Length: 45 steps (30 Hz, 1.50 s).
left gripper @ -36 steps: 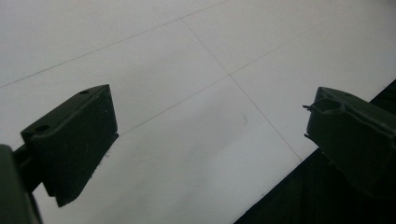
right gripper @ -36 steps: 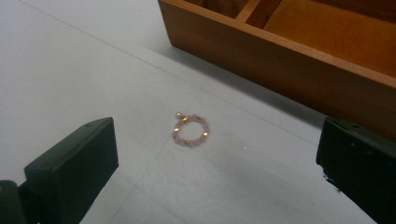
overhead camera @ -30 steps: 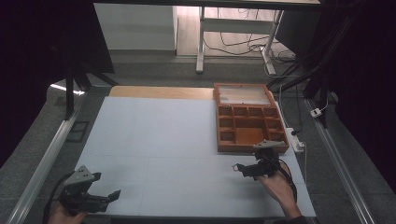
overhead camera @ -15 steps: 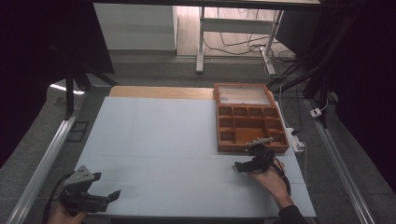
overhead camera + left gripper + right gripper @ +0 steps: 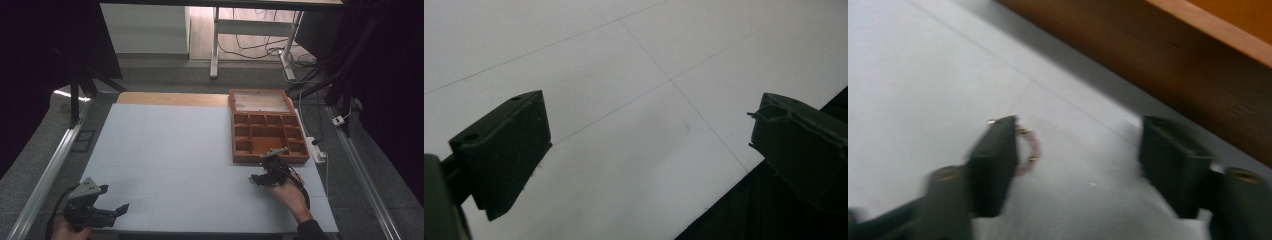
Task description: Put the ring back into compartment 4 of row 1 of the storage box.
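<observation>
**Right gripper drops in over the pink bead string as its jaws narrow**

Here's the right gripper [image 5: 261, 179], now low over the pale table sheet [image 5: 165, 150], just in front of the near wall of the wooden compartment box [image 5: 270, 159]. A second ago it sat nearer the person and a touch to the right; since then the right hand [image 5: 289, 195] has carried it forward and down, closer to the box.

Along its own jaws, a small pink bead string [image 5: 1029, 150] with gold-coloured spacers lies on the sheet, curled against the inner face of the jaw on the left of the right gripper view. The other jaw stands well apart from it, close to the box wall [image 5: 1168, 65] that runs across ahead of the gripper. The jaws have just been closing from full width to a middling gap, with the beads between them but not pinched; only one jaw looks to be at the string, and the blur makes real contact hard to call.

Over on the other side, the left gripper [image 5: 112, 212] has not budged from the near left corner of the sheet. Its jaws gape wide, bare white surface [image 5: 634, 130] between them and the sheet's dark edge under the jaw on the right of its view.
</observation>
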{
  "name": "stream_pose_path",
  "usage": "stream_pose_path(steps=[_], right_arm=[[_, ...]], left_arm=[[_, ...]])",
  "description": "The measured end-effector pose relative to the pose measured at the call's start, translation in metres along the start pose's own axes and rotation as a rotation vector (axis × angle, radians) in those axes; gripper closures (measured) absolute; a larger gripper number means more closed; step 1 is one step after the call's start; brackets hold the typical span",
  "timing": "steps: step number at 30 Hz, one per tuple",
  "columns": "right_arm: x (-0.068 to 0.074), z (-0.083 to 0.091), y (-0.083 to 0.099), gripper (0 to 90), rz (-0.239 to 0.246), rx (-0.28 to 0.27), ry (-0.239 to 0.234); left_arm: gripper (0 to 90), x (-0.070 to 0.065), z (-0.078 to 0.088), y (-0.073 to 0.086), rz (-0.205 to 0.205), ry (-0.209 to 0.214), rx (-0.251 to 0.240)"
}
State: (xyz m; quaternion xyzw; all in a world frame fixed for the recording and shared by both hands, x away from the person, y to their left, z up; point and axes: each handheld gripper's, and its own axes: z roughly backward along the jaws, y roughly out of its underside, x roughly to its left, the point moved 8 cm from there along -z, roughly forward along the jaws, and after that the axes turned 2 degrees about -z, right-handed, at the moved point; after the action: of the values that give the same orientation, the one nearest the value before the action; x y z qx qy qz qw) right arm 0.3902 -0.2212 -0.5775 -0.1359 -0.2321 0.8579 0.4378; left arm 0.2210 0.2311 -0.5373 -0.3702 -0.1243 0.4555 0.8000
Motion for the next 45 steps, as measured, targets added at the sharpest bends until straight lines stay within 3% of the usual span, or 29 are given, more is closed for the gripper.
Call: stream_pose_path(steps=[9, 11, 16, 23, 30, 45], right_arm=[[0.013, 0.005, 0.0, 80.6, 0.065, 0.026, -0.025], [0.014, 0.005, 0.0, 85.5, 0.063, 0.026, -0.04], [0.015, 0.005, 0.0, 86.0, 0.07, 0.028, -0.036], [0.014, 0.008, 0.0, 86.2, 0.051, 0.02, -0.066], [0.012, 0.023, -0.009, 87.7, 0.032, -0.057, -0.078], [0.009, 0.044, -0.019, 87.7, 0.01, -0.148, -0.072]], left_arm=[[3.0, 0.001, 0.0, 0.0, 0.004, -0.003, -0.005], [3.2, 0.001, 0.0, 0.0, 0.004, -0.002, -0.006], [3.3, 0.001, 0.0, 0.0, 0.005, 0.001, -0.006], [3.5, 0.001, 0.001, 0.0, 0.007, 0.002, -0.008], [3.6, 0.002, 0.001, 0.0, 0.014, 0.0, -0.009], [3.9, 0.002, 0.001, 0.0, 0.021, -0.001, -0.009]])
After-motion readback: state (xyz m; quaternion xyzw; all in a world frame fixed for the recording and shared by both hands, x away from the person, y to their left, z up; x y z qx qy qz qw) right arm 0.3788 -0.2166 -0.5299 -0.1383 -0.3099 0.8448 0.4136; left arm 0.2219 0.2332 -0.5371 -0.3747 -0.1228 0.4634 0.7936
